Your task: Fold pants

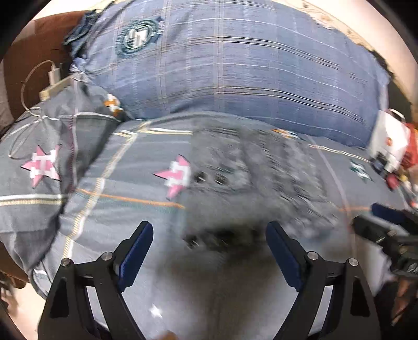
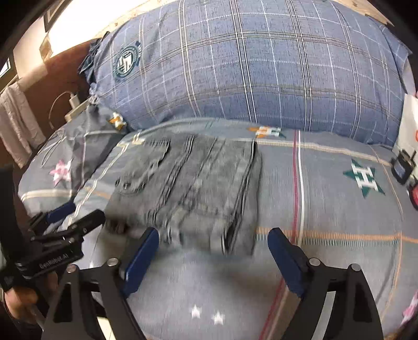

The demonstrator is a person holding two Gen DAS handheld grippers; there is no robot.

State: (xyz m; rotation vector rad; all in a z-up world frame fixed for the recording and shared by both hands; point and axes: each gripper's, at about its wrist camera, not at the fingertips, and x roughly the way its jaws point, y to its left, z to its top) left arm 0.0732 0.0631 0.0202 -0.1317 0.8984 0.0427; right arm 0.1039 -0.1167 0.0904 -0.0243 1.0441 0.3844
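Star-patterned grey bedsheet point(image 2: 339, 209), blue plaid pillow point(image 2: 248, 65), brown headboard point(image 1: 34, 52), pale wall point(image 2: 86, 18)

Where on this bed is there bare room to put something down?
Bare sheet lies right of the folded grey denim pants, around the green star print, and along the near edge in front of the open right claw. It is crowded at the big blue plaid pillow, the white charger corner, and the far right clutter.
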